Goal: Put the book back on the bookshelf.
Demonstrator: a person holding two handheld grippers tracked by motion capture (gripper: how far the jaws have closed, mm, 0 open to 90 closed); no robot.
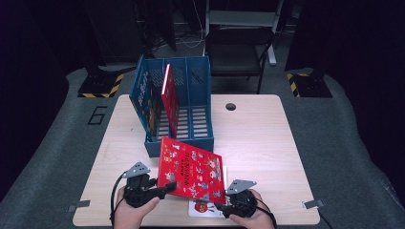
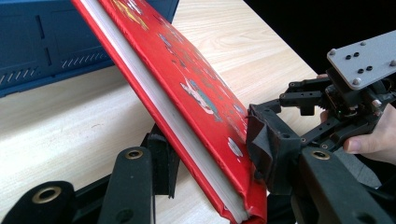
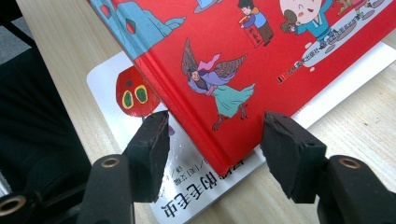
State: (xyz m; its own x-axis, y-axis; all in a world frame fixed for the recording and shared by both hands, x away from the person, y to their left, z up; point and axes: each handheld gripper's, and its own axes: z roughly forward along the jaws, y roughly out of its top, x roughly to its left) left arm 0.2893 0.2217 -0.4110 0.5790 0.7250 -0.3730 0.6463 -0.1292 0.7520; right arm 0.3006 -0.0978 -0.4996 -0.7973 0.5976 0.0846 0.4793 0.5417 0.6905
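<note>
A red picture book (image 1: 191, 171) hangs tilted over the table's near edge, its far edge up against the blue file rack (image 1: 200, 71). My left gripper (image 1: 169, 187) is shut on the book's left edge; in the left gripper view the book (image 2: 187, 84) is pinched between both pads of that gripper (image 2: 210, 142). My right gripper (image 1: 219, 206) is open at the near right corner. In the right gripper view that corner of the book (image 3: 233, 56) sits between the spread pads of the gripper (image 3: 215, 135), touching neither. A white book (image 3: 107, 79) lies flat underneath.
A second red book (image 1: 169, 98) stands upright inside the rack, beside another with a blue cover. The wooden table (image 1: 258, 143) has a cable hole (image 1: 230, 106) at the back. A black chair (image 1: 239, 43) stands beyond the table.
</note>
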